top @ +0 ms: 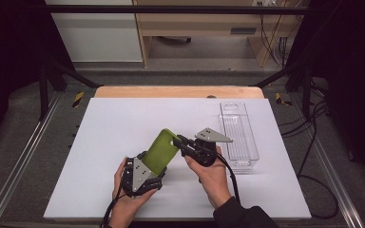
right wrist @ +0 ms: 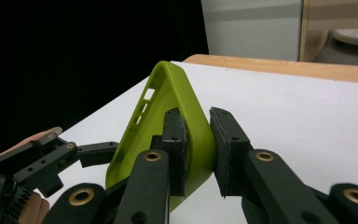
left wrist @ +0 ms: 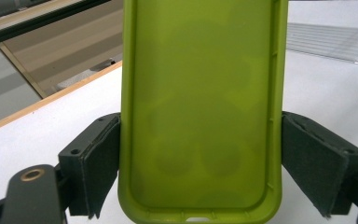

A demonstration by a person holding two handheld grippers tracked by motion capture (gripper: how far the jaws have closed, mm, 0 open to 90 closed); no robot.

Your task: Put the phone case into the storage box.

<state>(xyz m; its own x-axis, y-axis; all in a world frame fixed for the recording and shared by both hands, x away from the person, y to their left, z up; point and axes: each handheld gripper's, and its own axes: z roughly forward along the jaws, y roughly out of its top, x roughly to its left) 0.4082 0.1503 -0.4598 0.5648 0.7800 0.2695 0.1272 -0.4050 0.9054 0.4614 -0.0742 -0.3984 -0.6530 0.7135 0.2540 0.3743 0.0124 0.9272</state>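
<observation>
A lime-green phone case (top: pixel 163 151) is held tilted above the white mat. My left gripper (top: pixel 154 167) grips its lower end across the width. In the left gripper view both pads press the long sides of the phone case (left wrist: pixel 200 116), whose hollow inside faces the camera, so the left gripper (left wrist: pixel 200 158) is shut on it. My right gripper (top: pixel 177 141) reaches in from the right at the upper end. In the right gripper view its jaws (right wrist: pixel 196 140) pinch the rim of the phone case (right wrist: pixel 186 102), one pad inside and one outside.
A clear plastic tray (top: pixel 238 135) lies lengthwise at the right of the white mat (top: pixel 123 123), close behind the right hand. A wooden table edge (top: pixel 178 91) runs along the far side. Dark frame rails flank the table.
</observation>
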